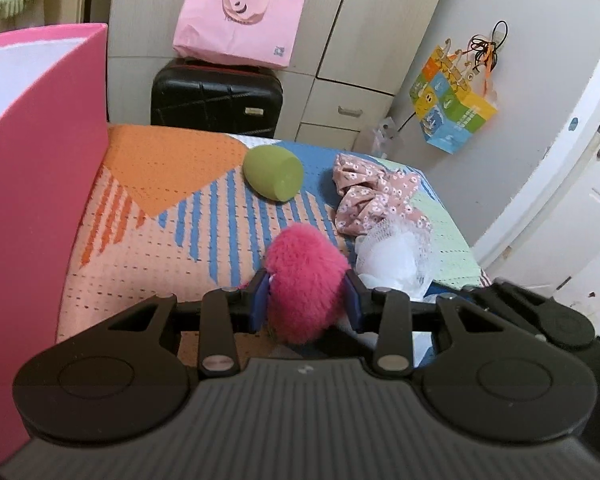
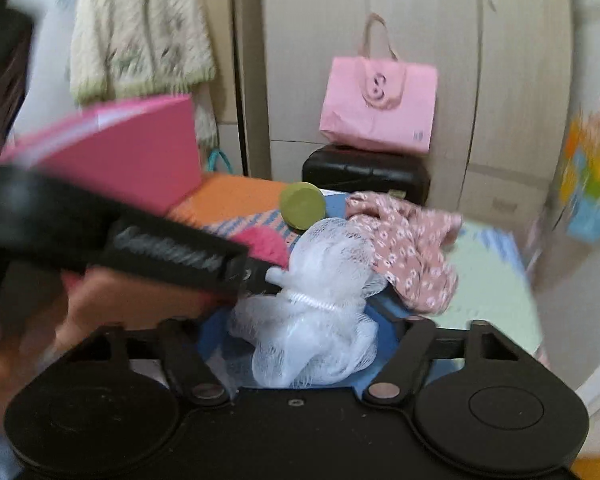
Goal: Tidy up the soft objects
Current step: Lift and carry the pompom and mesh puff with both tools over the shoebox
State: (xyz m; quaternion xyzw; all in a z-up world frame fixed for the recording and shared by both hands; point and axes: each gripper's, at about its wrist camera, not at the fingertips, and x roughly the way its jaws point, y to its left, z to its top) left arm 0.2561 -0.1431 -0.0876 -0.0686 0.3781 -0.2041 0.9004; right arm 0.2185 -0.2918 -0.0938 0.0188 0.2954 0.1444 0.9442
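My left gripper (image 1: 307,300) is shut on a fluffy pink pom-pom (image 1: 306,272), which bulges between its blue pads (image 1: 260,304) above the patterned blanket (image 1: 160,232). A white mesh bath pouf (image 2: 312,320) fills the gap between the jaws of my right gripper (image 2: 304,328), which is shut on it. Behind the pouf lie a pink floral scrunchie (image 2: 412,248) and a green egg-shaped sponge (image 2: 302,206). A tall pink box (image 1: 40,200) stands open at the left. In the blurred right wrist view, the left gripper (image 2: 120,236) and the hand (image 2: 120,312) holding it cross the left side.
A black suitcase (image 1: 216,96) with a pink tote bag (image 1: 240,16) on it stands beyond the bed against a wardrobe (image 1: 360,40). A colourful paper bag (image 1: 452,108) hangs on the wall at the right. The blanket's edge drops off near a white door (image 1: 572,200).
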